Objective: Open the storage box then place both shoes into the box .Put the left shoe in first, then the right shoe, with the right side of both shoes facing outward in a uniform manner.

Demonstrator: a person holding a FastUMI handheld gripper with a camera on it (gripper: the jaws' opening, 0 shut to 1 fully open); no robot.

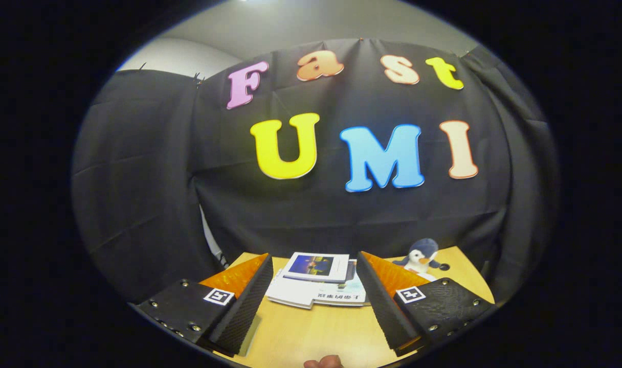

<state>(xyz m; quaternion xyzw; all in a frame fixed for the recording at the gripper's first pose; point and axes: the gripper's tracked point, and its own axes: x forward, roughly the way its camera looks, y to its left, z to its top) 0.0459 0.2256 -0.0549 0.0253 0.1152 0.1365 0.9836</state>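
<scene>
My gripper (313,273) is held above a wooden table (321,332), its two fingers spread wide apart with nothing between them. The left finger (247,301) and the right finger (380,301) frame a stack of white booklets (318,281) that lies on the table just ahead of the fingertips.
A small plush penguin (422,257) stands on the table's far right, just beyond the right finger, in front of the black cloth wall. A fingertip of a person's hand (322,362) shows at the table's near edge, between the fingers. A pale wall rises above the cloth.
</scene>
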